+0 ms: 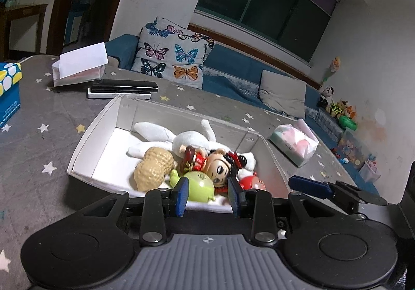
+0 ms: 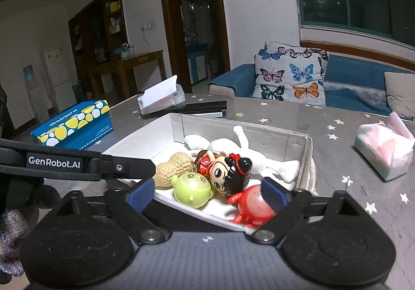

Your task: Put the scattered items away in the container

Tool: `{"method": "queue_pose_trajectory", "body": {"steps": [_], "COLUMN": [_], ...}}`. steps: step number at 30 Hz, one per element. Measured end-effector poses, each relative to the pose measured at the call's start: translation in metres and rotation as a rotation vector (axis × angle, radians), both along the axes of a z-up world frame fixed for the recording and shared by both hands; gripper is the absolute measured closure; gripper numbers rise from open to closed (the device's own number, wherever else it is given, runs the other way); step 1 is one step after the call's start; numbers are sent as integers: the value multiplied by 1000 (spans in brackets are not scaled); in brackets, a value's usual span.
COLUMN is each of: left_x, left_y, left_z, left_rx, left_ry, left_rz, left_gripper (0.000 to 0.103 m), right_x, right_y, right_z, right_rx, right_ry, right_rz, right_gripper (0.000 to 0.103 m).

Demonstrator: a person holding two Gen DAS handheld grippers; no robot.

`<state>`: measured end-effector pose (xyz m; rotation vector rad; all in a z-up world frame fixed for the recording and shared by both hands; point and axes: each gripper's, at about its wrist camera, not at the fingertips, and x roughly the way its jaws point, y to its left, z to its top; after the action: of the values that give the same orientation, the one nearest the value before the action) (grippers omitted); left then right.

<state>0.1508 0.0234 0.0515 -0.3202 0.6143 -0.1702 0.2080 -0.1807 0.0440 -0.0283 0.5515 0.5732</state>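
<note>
Both your grippers sit at the near edge of the white box [image 2: 179,129], which rests on the star-print tablecloth [image 2: 337,160]. Your left gripper [image 1: 207,192] has its jaws parted with nothing between the pads; the green toy [image 1: 199,186] shows through the gap but lies beyond it, inside the box. Your right gripper [image 2: 207,192] stands wide, its pads clear of everything, so neither hand carries anything. The toys are all in the box: a white soft doll [image 2: 246,152] at the back, a peanut-shaped toy [image 2: 173,168] on the left, a doll in a red dress [image 2: 220,168] in the middle, the green toy at the near wall, and a red figure [image 2: 251,204] at the near right corner, just beside the right pad. They crowd the near half, likely because they were let go from this side. The red-dress doll lies on its back, long axis slanting from far left to near right, head toward you. The peanut lies roughly parallel to it. No loose toy shows on the cloth; the tissue packs and blue carton stand apart and look like furnishings, so the tidying seems about done.
</note>
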Motion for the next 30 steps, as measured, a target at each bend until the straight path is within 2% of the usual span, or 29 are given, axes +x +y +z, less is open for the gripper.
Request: {"method": "queue_pose_trajectory", "body": {"steps": [5,11,15,30], "left_x": [-14,-27,-36,-57], "left_y": [-6,-9,-9,-21], "left_z": [-2,-9,-12,-23], "left_rx": [37,82,95,235], "left_ry": [7,37,46,69], "left_rz": [15,34,42,26], "left_gripper": [67,66,66,66], "right_x": [-19,-35,-45,-71], "right_y": [-9,-18,-22,-27], "right_z": [2,1,-2,-13], "right_rx": [20,28,32,50], "right_ry": [-16,-32,-32,-36], "right_rz": [-16,-42,-51,-87], "right_gripper": [9,0,0,0]}}
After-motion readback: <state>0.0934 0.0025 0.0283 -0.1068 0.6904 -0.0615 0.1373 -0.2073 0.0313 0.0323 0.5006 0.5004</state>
